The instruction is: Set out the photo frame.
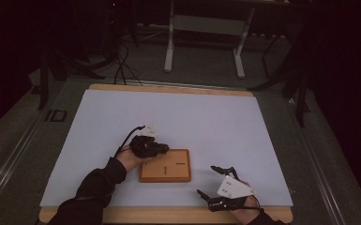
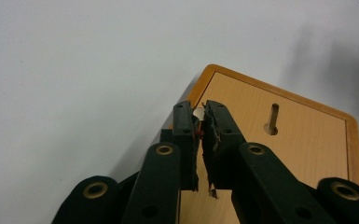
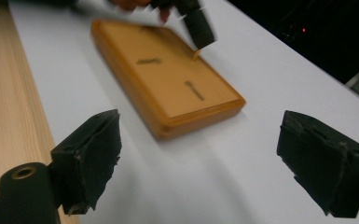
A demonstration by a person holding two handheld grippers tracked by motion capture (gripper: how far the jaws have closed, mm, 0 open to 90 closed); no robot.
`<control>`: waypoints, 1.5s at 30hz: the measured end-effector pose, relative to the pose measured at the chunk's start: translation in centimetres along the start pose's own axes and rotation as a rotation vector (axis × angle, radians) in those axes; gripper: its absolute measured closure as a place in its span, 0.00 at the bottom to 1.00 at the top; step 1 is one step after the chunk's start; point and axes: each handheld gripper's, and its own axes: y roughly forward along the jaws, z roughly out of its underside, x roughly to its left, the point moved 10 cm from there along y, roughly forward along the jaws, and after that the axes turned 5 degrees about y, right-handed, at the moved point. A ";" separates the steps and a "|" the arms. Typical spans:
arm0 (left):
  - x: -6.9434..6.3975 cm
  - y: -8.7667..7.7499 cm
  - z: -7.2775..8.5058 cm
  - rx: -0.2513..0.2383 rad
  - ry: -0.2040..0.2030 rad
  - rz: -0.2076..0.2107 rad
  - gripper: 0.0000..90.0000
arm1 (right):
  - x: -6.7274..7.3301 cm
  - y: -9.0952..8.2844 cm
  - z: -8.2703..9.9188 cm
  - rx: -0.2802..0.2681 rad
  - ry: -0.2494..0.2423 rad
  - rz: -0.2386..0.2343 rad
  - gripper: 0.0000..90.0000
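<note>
I find the white sheet [image 1: 169, 122] laid over the wooden table [image 1: 169, 216], presumably to give a plain, even work surface; the table's bare timber shows along the near edge.

The wooden board [image 1: 165, 166] lies flat on the sheet, near the front and a little left of centre. It is a shallow rectangular block, honey-coloured, with rounded corners and a darker raised border round a paler inset panel. Two narrow slots are cut in the panel; the one I see best, in the left gripper view, is a slim groove [image 2: 272, 119] with a rounded end.

My left gripper [image 1: 161, 148] sits at the board's far left corner, its tips over the rim. Its jaws stand almost together, and the left gripper view shows a small pale piece [image 2: 198, 112] caught between the pads right at the tips. I cannot tell what the piece is. I judge the grip is kept at the very tips so the piece can be brought to a slot.

My right gripper [image 1: 216, 180] rests off the board's right side, near the front edge of the sheet, clear of the board. Its jaws are spread wide with nothing between them, as the right gripper view confirms. I judge it is standing ready, perhaps to steady the board.
</note>
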 end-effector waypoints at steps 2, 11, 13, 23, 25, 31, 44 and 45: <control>0.1 0.0 0.0 0.004 -0.004 0.007 0.94 | 0.9 0.7 -0.1 0.035 -0.115 0.027 0.16; 0.5 0.1 -0.2 0.008 -0.049 0.043 0.94 | 3.0 3.4 -0.1 0.124 -0.486 0.121 0.34; 0.5 0.1 -0.2 0.007 -0.051 0.048 0.94 | 2.9 3.9 0.1 0.138 -0.553 0.146 0.39; 0.7 0.1 -0.2 0.011 -0.060 0.064 0.94 | 1.8 5.7 0.8 0.188 -0.777 0.279 0.54; 0.7 0.1 -0.2 0.011 -0.065 0.064 0.94 | 1.8 5.9 0.9 0.182 -0.821 0.297 0.56; 0.7 0.2 -0.2 0.012 -0.077 0.068 0.94 | 2.1 6.6 1.0 0.163 -0.929 0.327 0.65; 0.7 0.2 -0.2 0.014 -0.076 0.065 0.94 | 2.2 7.3 1.2 0.172 -0.971 0.352 0.75; 0.7 0.1 -0.2 0.018 -0.069 0.063 0.94 | 2.2 7.3 1.2 0.172 -0.969 0.348 0.75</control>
